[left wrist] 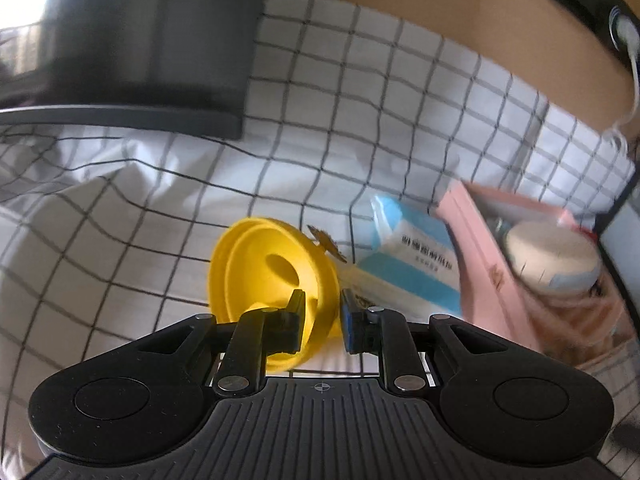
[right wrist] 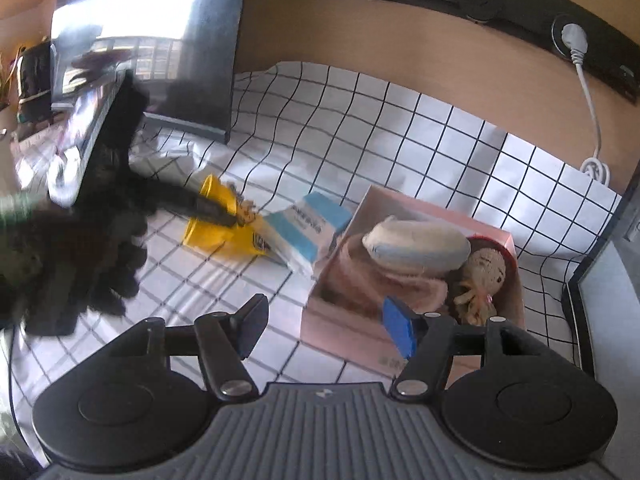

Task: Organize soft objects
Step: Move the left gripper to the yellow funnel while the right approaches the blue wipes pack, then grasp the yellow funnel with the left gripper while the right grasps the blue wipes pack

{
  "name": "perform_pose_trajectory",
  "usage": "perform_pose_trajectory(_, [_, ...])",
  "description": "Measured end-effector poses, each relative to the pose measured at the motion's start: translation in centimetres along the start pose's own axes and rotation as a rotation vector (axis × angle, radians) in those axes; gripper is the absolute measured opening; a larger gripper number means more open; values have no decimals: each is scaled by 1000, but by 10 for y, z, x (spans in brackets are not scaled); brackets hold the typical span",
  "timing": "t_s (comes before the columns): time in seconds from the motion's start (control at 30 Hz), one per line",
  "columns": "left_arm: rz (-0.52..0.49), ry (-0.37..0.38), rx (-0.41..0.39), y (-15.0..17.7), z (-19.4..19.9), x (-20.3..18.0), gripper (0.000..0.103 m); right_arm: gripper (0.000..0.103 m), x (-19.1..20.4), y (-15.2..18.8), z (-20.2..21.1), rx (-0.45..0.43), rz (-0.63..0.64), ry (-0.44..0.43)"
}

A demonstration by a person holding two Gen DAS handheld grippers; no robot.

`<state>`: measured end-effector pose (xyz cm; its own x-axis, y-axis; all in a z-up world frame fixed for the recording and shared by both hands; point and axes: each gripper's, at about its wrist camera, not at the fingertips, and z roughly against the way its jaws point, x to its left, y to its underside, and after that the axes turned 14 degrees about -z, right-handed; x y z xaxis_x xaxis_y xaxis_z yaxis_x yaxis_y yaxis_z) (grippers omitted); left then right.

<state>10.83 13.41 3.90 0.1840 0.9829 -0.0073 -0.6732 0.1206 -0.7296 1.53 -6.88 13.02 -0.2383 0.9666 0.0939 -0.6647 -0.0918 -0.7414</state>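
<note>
My left gripper (left wrist: 321, 312) is shut on the rim of a yellow cup (left wrist: 272, 280) lying on its side on the checked cloth; from the right wrist view the cup (right wrist: 218, 216) shows with the left gripper's dark arm over it. A blue and white tissue pack (left wrist: 412, 264) lies beside it, also in the right wrist view (right wrist: 308, 228). A pink box (right wrist: 344, 332) holds a white and blue soft toy (right wrist: 416, 246), a pink soft item (right wrist: 380, 280) and a beige knitted doll (right wrist: 486, 272). My right gripper (right wrist: 326, 328) is open and empty in front of the box.
A dark laptop or monitor (right wrist: 160, 40) stands at the back left on the checked tablecloth (right wrist: 360, 128). A black strip with sockets and a white cable (right wrist: 588, 92) runs along the tan wall. A dark edge (right wrist: 592, 272) bounds the right side.
</note>
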Motion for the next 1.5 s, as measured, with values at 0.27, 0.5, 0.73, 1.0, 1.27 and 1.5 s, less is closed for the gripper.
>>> perform_pose_trajectory(0.27, [23, 109, -25, 41, 25, 44, 18, 64, 19, -62, -38, -16, -66, 43])
perform_pose_trajectory(0.5, [102, 47, 0, 94, 83, 106, 18, 66, 46, -98, -108, 61, -92, 33])
perform_pose_trajectory(0.73, [79, 115, 49, 136, 128, 124, 21, 65, 71, -99, -204, 135, -34, 185])
perform_pose_trajectory(1.0, [53, 149, 39, 134, 131, 129, 22, 58, 92, -72, -197, 156, 22, 127])
perform_pose_trajectory(1.27, [-9, 176, -2, 125, 124, 126, 24, 76, 110, -25, -111, 147, 14, -91])
perform_pose_trajectory(1.5, [-28, 153, 15, 117, 112, 117, 27, 86, 106, -22, -121, 166, -44, -59])
